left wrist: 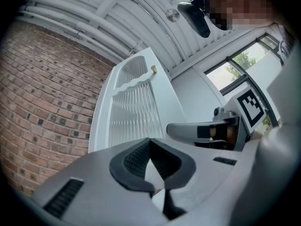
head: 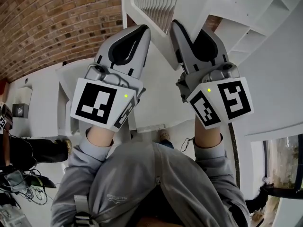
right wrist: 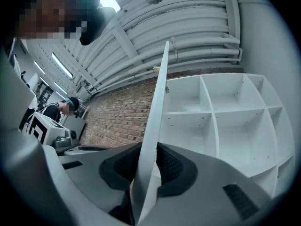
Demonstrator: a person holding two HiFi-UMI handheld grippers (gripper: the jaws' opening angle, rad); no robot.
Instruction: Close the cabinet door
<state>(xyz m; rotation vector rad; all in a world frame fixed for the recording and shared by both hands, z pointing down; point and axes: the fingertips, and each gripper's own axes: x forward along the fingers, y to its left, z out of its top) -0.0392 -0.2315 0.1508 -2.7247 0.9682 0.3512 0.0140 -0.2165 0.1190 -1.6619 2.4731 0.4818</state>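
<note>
The cabinet door (right wrist: 160,102) is clamped at its edge by the right gripper (right wrist: 147,160) for swinging shut; the left gripper (left wrist: 151,144), beside the door, is clenched empty.

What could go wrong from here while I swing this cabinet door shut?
The right gripper clamps only the thin edge of the cabinet door, so it may slip off mid-swing. Its jaws straddle that edge, so they could get pinched against the shelves as the door closes. The left gripper, shut and empty, offers no backup hold.
</note>
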